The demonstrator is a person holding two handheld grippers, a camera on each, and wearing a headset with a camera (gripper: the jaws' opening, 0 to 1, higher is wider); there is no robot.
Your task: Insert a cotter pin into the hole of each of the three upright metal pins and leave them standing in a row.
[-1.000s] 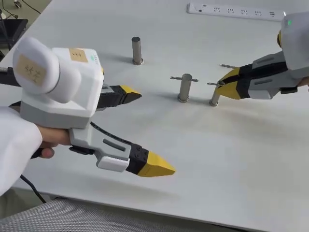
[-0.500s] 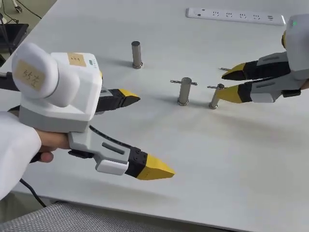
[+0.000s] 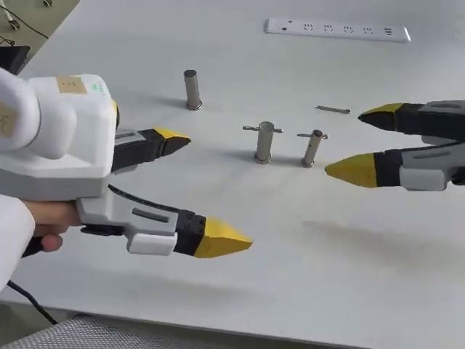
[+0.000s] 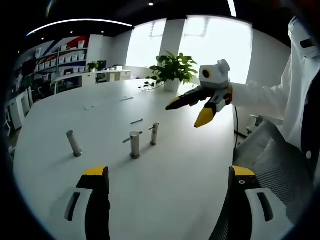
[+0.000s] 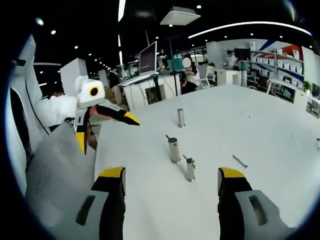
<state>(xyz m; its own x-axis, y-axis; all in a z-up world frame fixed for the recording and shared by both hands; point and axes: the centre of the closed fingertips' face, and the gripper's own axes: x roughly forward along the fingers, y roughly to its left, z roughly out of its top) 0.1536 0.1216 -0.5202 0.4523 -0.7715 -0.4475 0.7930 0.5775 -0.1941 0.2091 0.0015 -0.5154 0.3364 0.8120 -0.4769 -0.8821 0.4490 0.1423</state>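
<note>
The right gripper [image 3: 344, 142], jaws apart and empty, is nearest the loose cotter pin [image 3: 333, 110], lying crosswise just upper-left of it

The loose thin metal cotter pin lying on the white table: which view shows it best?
The head view: the loose thin metal cotter pin lies clear and unobstructed. Both gripper views show it as a tiny sliver.

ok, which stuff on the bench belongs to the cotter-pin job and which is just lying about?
Job:
bare upright pin, no cotter yet
middle pin and third pin, both cottered
loose cotter pin
left gripper and right gripper, both open

Lying about:
power strip
potted plant
</note>
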